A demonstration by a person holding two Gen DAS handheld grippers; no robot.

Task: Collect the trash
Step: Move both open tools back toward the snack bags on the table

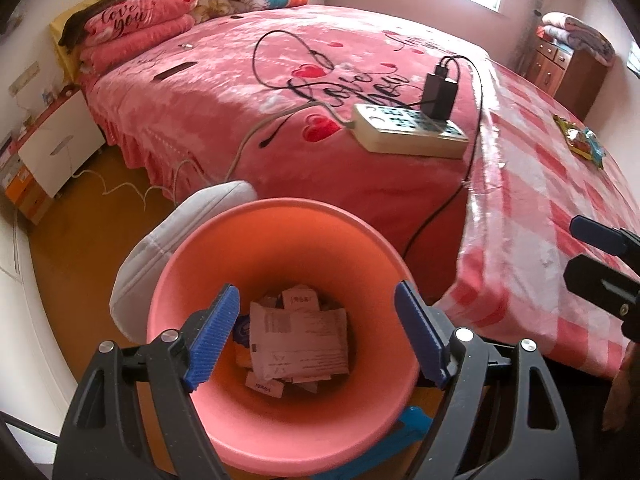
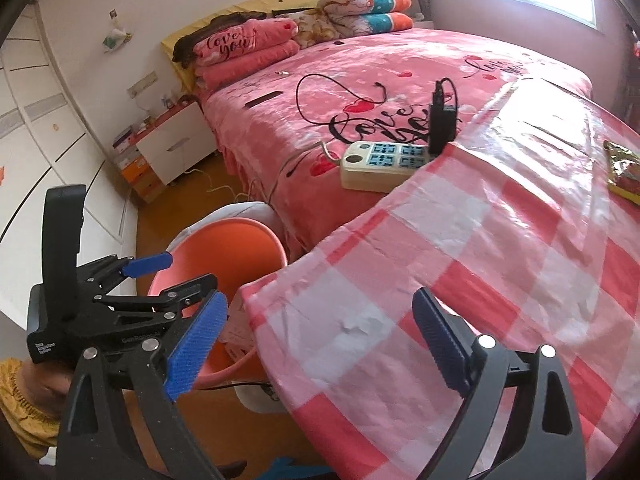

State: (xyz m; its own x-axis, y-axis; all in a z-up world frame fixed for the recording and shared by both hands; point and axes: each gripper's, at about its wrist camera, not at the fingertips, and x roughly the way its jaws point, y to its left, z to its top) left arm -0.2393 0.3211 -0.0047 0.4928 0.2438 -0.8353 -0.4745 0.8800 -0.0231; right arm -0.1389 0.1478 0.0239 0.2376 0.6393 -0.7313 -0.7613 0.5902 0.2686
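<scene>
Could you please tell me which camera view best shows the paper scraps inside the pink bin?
The left wrist view: it looks straight down into the pink bin, showing the paper scraps at its bottom. The right wrist view shows only the bin's rim and inner wall, partly behind the tablecloth.

Home bedroom, bed [image 1: 280, 80], folded blankets [image 1: 132, 28], nightstand [image 1: 60, 148]

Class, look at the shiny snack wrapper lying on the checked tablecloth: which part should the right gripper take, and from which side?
Take the snack wrapper by its near crinkled edge, coming from above with the open right gripper. It lies flat on the checked tablecloth, so only a raised edge likely offers the fingers a pinch.
</scene>
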